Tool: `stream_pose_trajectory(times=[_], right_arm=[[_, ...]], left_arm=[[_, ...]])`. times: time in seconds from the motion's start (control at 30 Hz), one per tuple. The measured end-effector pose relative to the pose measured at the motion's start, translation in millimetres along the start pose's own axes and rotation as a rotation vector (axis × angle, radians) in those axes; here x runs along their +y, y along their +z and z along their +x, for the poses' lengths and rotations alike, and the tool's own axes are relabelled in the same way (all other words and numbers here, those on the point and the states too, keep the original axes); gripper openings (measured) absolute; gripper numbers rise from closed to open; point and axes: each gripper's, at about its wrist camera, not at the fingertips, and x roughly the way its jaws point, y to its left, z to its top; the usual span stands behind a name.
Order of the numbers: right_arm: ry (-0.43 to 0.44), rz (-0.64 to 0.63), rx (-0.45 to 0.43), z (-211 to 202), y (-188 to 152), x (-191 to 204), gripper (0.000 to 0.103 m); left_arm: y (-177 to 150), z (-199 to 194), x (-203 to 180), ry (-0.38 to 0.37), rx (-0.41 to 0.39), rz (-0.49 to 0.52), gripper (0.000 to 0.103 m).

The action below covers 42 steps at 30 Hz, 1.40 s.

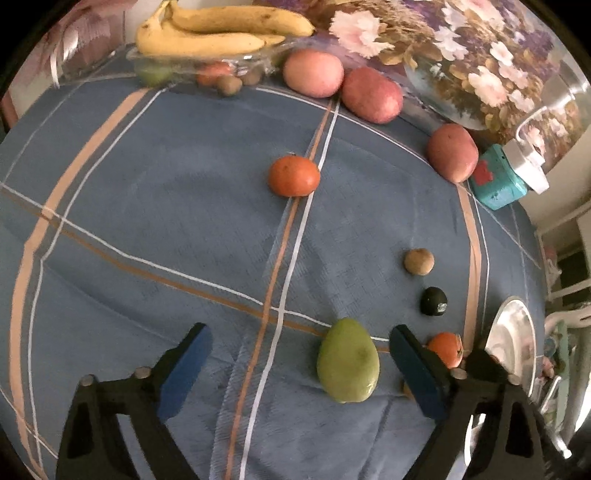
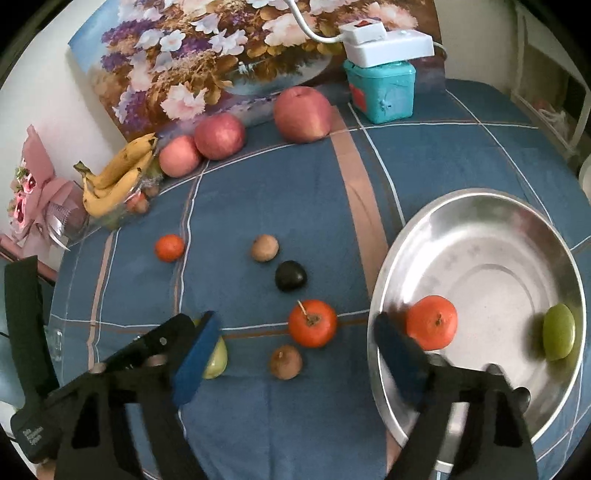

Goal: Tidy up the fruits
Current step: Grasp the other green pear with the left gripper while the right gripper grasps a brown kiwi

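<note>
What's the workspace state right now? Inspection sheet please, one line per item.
Surface: blue checked cloth, creased.
Job's things: steel bowl holds one orange and a green fruit; a green mango, oranges, brown and dark fruits loose on the cloth; three apples and bananas at the back.
Clutter: teal box.
Grippers: left gripper open around the mango; right gripper open, empty.
Cables: white cord to adapter.
Surroundings: flower painting.

Both wrist cameras look steeply down, close over the blue tablecloth. Both views share the black fruit, the three apples and the flower painting.
</note>
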Motion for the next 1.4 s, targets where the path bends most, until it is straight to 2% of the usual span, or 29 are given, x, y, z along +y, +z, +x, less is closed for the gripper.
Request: stream_pose_trajectory(times=[0.07, 0.17, 0.23, 0.3, 0.47, 0.53, 0.8, 0.9, 1.13, 1.37, 1.4], right_arm=[[0.001, 0.0, 0.015, 3, -3, 1, 0.075], [0.009, -0.002, 0.049, 8, -7, 4, 0.071], [0.007, -0.002, 0.069, 12, -9, 6, 0.06], [0.002, -0.002, 0.082, 16, -12, 6, 0.058], [-0.004, -0.007, 0.116, 25, -17, 7, 0.057], [-0.005, -0.014, 0.129, 31, -21, 10, 0.057], [-0.022, -0.04, 0.159, 47, -27, 20, 0.054], [-0.038, -0.049, 0.154, 49, -28, 23, 0.051], [-0.042, -0.032, 0.138, 48, -28, 17, 0.032], [-0.023, -0.018, 0.136, 46, -28, 12, 0.029], [-0.019, -0.013, 0.136, 46, -28, 12, 0.029]], left_arm=[[1, 2, 0, -0.014, 0.012, -0.011, 0.091], [-1, 7, -3, -0.019, 0.037, -0.007, 0.081], [-2, 10, -1, -0.041, 0.051, -0.023, 0.078], [-2, 12, -2, -0.057, 0.065, -0.032, 0.076], [-2, 17, -8, -0.078, 0.077, -0.023, 0.071], [-2, 20, -12, -0.064, 0.076, -0.013, 0.067], [0, 25, -24, -0.025, 0.072, 0.015, 0.066], [1, 26, -26, -0.039, 0.075, 0.004, 0.066], [-2, 24, -23, -0.049, 0.086, -0.002, 0.066], [-2, 28, -27, -0.054, 0.086, 0.011, 0.066], [-3, 27, -27, -0.046, 0.084, 0.016, 0.063]])
